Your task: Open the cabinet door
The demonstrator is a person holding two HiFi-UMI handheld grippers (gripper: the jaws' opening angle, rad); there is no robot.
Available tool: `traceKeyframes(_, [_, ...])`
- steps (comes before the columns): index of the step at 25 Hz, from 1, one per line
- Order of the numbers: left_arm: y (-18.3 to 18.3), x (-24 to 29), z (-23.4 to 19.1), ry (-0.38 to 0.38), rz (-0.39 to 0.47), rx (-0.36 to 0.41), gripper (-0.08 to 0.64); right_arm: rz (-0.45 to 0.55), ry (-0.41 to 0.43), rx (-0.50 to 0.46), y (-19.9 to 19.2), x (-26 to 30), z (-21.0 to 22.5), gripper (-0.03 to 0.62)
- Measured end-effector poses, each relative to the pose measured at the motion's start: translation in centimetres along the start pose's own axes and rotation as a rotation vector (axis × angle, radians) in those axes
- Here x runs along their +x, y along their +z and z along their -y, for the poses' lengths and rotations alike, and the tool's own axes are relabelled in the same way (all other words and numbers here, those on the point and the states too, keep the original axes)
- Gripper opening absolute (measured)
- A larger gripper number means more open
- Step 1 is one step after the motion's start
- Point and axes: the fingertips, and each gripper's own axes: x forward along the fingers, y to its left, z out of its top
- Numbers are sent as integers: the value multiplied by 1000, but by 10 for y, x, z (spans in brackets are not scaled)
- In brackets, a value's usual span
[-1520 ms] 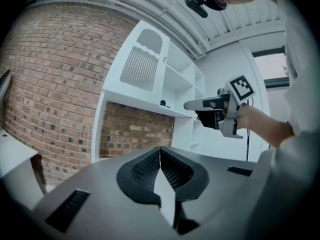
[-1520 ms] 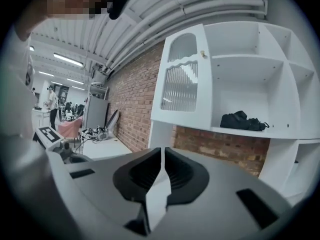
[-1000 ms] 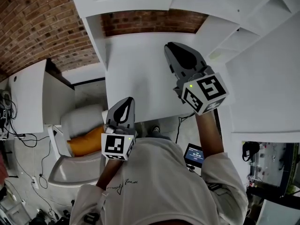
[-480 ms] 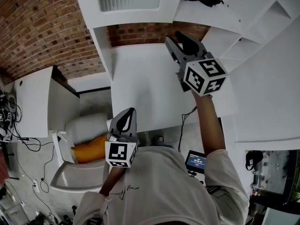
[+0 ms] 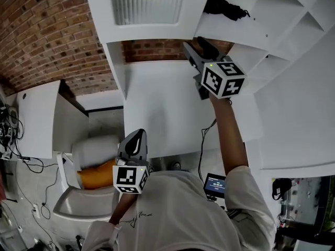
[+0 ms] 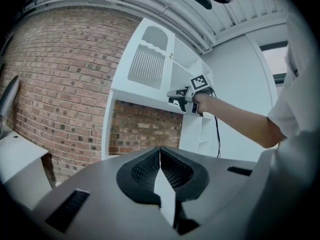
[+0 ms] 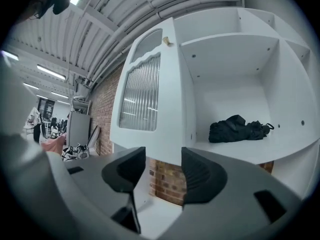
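Right hand-held gripper [image 7: 163,161]: carried level near the lower edge of the cabinet [image 7: 220,24], jaws just opened and now well apart, with nothing between them, only brick wall [image 7: 167,181] and white counter [image 7: 155,219] beyond. Left hand-held gripper [image 6: 160,159]: jaws together on nothing, held low before the person's torso [image 5: 172,208], well apart from the cabinet. Cabinet door [image 7: 145,91]: upright panel with ribbed glass, long axis vertical, already swung out from the compartment [image 7: 235,84]. Lies ahead of and slightly left of the right jaws, with its near upright edge almost in line with the gap between them. Nearer hand by far: the right. Judged from the exposed compartment: opening largely done. For any further swing, probably a sideways push against that upright edge, or a reach up to the small knob [image 7: 167,41] near the door's top. Right gripper view only: the knob and the compartment's interior, with a black bundle [image 7: 239,126] lying on its shelf [image 7: 260,151]. Head view only: both grippers at once, the counter beneath the cabinet, and the wide gap between left hand and door. Left gripper view only: side aspect of the right hand at the cabinet's lower edge, contact with the door not to be told from it.
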Motion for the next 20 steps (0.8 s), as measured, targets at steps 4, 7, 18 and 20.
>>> traceKeyframes(4, [1,4,0,4,2,-16,17,-14,8,-2,-1,13,6,234])
traceKeyframes(7, [3,9,-1,13,8,-17,17,-9,15,13,0,20,13,246])
traceKeyframes(18, [8,16,-6,57,24,-38,17,11,61,28,8,47,15,268])
traceKeyframes(20, [7,16,-7,62,20,-39,17,7,54,25,7,47,15,268])
